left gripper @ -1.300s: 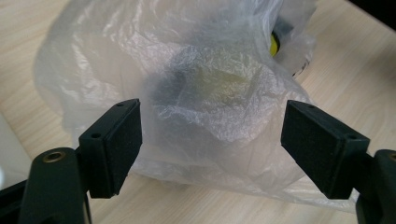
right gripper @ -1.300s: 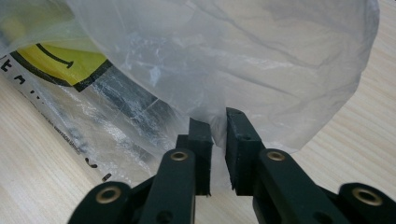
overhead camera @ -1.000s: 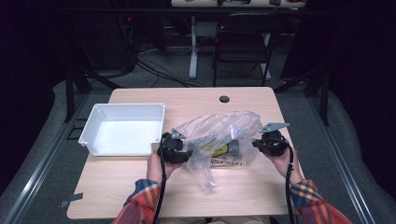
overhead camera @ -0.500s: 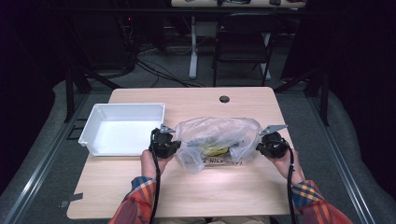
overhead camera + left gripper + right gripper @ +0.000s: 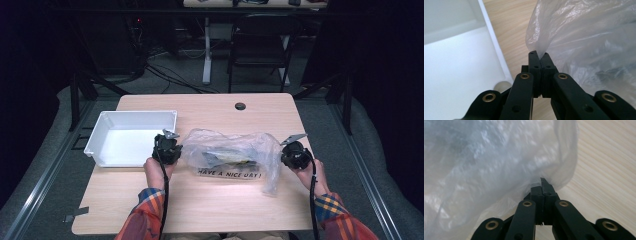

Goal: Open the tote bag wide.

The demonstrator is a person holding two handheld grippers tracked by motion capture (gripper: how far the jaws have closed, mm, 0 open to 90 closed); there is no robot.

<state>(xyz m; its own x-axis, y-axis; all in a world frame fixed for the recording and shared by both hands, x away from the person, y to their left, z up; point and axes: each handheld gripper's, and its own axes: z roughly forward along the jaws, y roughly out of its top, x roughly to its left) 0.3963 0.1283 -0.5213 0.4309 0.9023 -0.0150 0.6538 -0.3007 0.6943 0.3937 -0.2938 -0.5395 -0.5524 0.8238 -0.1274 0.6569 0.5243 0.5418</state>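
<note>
A light wooden table (image 5: 210, 200) is set in a dark room, cables and a chair seen beyond it. At its middle a clear plastic bag (image 5: 227, 152) is stretched out, long axis running side to side across the table, printed lettering facing the person. Dark contents are glimpsed inside, too blurred to name. The bag's left end is pinched by the left gripper (image 5: 538, 53), whose jaws have just been closing and are now clamped on the film. The right end is gripped by the right gripper (image 5: 542, 182), jaws pressed together on the plastic. Just beside the left gripper a white tray (image 5: 97, 145) is seen.
</note>
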